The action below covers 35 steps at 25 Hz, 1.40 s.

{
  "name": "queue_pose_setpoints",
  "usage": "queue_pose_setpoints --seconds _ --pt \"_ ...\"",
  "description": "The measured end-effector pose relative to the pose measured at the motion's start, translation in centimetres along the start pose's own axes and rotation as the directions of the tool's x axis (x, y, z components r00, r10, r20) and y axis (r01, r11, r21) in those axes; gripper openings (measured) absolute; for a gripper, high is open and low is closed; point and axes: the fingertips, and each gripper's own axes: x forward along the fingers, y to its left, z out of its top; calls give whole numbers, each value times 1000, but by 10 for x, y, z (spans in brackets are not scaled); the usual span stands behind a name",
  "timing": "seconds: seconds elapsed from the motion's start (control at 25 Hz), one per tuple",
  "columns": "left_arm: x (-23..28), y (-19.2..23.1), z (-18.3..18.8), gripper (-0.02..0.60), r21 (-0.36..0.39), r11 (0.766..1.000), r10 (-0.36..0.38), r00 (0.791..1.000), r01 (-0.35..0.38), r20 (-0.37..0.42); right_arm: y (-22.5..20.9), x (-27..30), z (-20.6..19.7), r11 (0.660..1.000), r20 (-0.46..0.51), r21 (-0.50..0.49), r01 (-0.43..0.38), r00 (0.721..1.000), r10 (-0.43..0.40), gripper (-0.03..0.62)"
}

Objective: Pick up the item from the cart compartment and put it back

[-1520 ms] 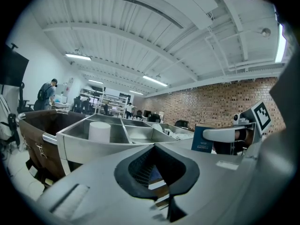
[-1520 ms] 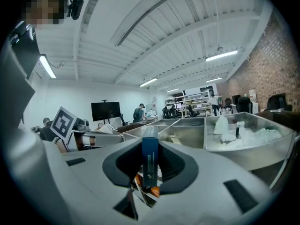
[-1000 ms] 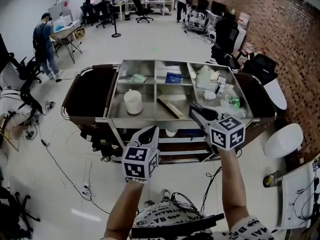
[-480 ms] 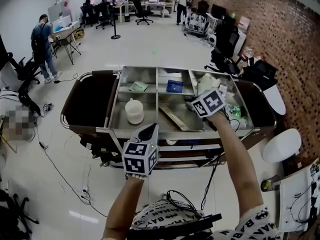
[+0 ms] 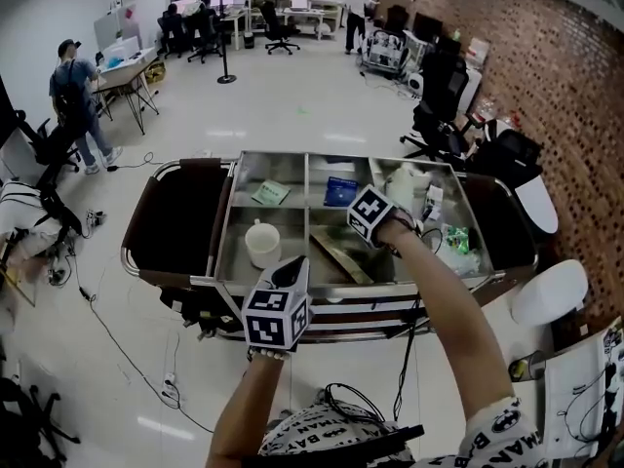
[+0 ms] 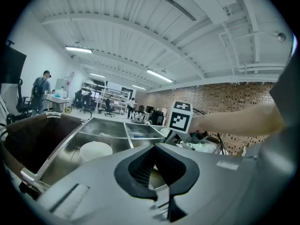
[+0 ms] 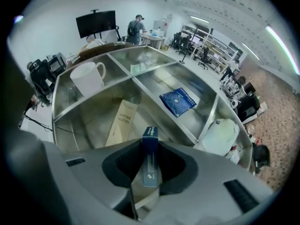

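Returning the item. The right gripper pointed steeply down over the cart, its jaws closed part-way onto a small blue box, held edge-on with its narrow top end showing above the pads. Nothing else stood between them. Below it lay the middle front compartment, where a tan toothbrush box rested at about 10 o'clock from the held box. A blue packet occupied the compartment at 1 o'clock, and a white mug the one at 10 o'clock, farther off. The left gripper hovered before the cart's front rim, at 7 o'clock from the right one in the head view, its jaws together and empty.

Which compartment was the box's own could not be told; the one beneath the jaws seemed the likeliest. To do the step well, the descent should probably be kept straight, clear of the metal dividers and of the toothbrush box. The jaws should part only once the box's lower edge met the steel floor. Released on edge from above, so thin a box would likely topple or slide; tilting it toward its broad face first would settle it flat.
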Motion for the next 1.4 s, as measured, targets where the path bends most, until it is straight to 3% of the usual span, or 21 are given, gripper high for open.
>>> queue_pose_setpoints --seconds 0.12,0.4,0.56,0.84,1.04,1.08,1.36,1.4 --pt "1 1 -3 -2 -10 1000 -2 1000 2 -3 -4 16 4 997 -80 -56 51 995 -56 92" --pt "-7 9 1 -2 -26 1000 6 1000 -5 17 3 40 4 991 -159 -115 68 983 -86 94" --pt "-9 9 3 -2 -25 1000 2 1000 -1 23 4 45 9 989 -141 -121 86 985 -102 96" --pt "-7 8 -5 -2 -31 999 -6 1000 6 14 16 51 9 993 -117 -110 49 991 -62 104" --pt "-9 10 -9 -2 -36 999 -8 1000 8 12 24 53 8 994 -113 -101 30 993 -41 146" --pt "-10 10 -9 -2 -36 999 -7 1000 8 13 23 52 6 994 -122 -102 30 992 -43 196" --pt "-10 9 -15 -2 -40 999 -9 1000 9 7 25 49 2 993 -113 -114 11 993 -24 198" --pt "-11 8 -15 -2 -40 999 -11 1000 11 7 27 48 2 994 -110 -110 2 994 -14 244"
